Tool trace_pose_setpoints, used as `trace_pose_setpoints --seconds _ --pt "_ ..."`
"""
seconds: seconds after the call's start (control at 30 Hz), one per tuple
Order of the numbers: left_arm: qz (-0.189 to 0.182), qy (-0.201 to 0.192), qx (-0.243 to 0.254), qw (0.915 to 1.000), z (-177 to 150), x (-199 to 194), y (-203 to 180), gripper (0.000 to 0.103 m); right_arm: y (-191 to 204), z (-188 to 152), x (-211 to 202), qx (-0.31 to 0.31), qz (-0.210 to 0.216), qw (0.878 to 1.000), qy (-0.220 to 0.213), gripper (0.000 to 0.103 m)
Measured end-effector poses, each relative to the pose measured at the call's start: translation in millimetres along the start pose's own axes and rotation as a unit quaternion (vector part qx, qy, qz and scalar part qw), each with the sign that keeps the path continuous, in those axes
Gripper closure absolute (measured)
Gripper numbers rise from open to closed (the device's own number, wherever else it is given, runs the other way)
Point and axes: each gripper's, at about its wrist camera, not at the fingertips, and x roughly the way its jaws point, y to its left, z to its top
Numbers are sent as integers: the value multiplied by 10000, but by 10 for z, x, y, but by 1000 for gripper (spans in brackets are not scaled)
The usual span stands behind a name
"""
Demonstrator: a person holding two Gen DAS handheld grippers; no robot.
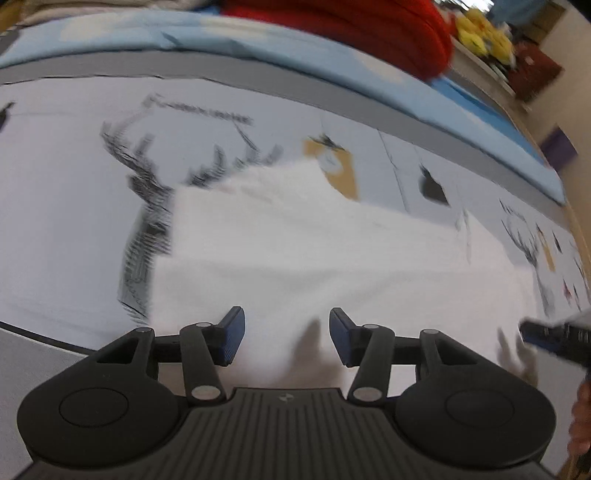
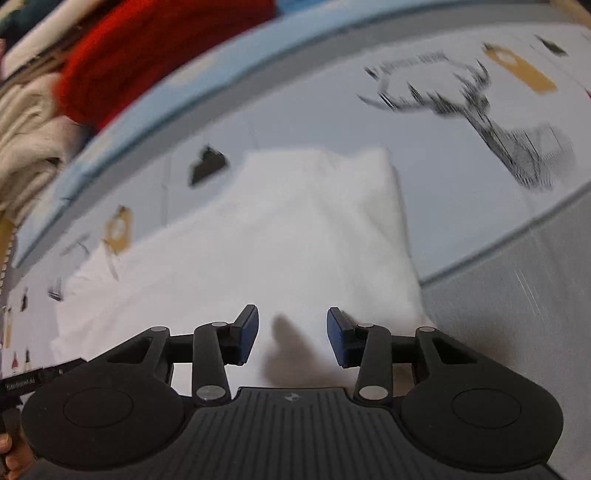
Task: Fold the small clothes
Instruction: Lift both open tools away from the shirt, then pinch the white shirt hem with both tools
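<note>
Ribbed blue fingers (image 1: 232, 336) apart above soft white cloth (image 1: 295, 251).

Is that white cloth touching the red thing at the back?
Apart. Left wrist view: bare printed sheet and a blue strip lie between the white cloth and the red thing.

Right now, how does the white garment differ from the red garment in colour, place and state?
The white garment lies spread out on the deer-print sheet, below both grippers; the red garment sits bunched at the far edge, in a pile. The white one looks smooth and thin, the red one thick and fuzzy. Neither is gripped: left gripper and right gripper hang open.
</note>
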Motion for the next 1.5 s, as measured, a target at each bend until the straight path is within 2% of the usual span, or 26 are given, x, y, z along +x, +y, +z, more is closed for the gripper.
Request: trace_pose_setpoints --seconds 0.03,0.1,0.17,0.23,0.33,0.43,0.53,0.63,0.7,0.77,0.87,0.97,1.1,1.2,1.23,1.3,1.33,1.4,1.5 --pt "194 40 -76 9998 13 29 54 47 3 -1 21 -57 -63 10000 3 60" --pt "431 239 -184 9986 68 116 156 50 -69 -14 146 -11 -357 9990 271 60" --pt "369 252 -287 9986 124 69 189 51 -198 -9 182 311 -352 9983 348 62" --pt "279 -1 -250 9993 178 -109 164 51 -177 36 90 393 -266 9985 271 62" --pt "218 -614 -32 9979 219 -466 48 51 -23 95 -190 53 -142 9997 -199 61" --pt "269 -1222 178 9920 190 -826 -67 51 90 114 -511 -109 46 9974 -712 61" --pt "364 -1718 542 9830 68 -1151 -213 51 234 67 -845 -471 129 9907 -1271 61" --pt "408 -2098 763 9739 -149 -1442 -293 51 388 -47 -1243 -920 161 9783 -1851 61" --pt "477 -2335 846 9675 -363 -1643 -339 55 421 -180 -1563 -979 243 9696 -2230 61" --pt "602 -2459 842 9638 -617 -1861 -350 69 425 -327 -1845 -923 360 9652 -2422 61" --pt "350 -2342 807 9682 -952 -2169 -293 86 305 -624 -2232 -838 601 9644 -2436 61" --pt "303 -2152 935 9716 -1377 -2397 -233 87 8 -982 -2568 -738 533 9631 -2532 61" --pt "209 -1789 845 9800 -2009 -2539 36 87 -423 -1451 -2639 -545 174 9714 -2306 61" --pt "225 -1331 259 9905 -2453 -2409 343 87 -768 -1770 -2477 -339 -39 9805 -1933 61" --pt "233 -1071 40 9940 -2554 -2304 444 87 -869 -1870 -2394 -271 -103 9839 -1764 61" --pt "264 -422 -276 9984 -2691 -2079 580 87 -1048 -2031 -2161 -52 -334 9929 -1145 61" --pt "267 -185 -317 9990 -2733 -1986 609 87 -1103 -2071 -2073 30 -365 9953 -900 60" --pt "302 47 -217 9993 -2803 -1858 631 86 -1171 -2117 -1884 13 -403 9982 -434 60" --pt "259 347 -163 9989 -2845 -1709 676 84 -1175 -2168 -1690 -224 -637 9977 -70 60"
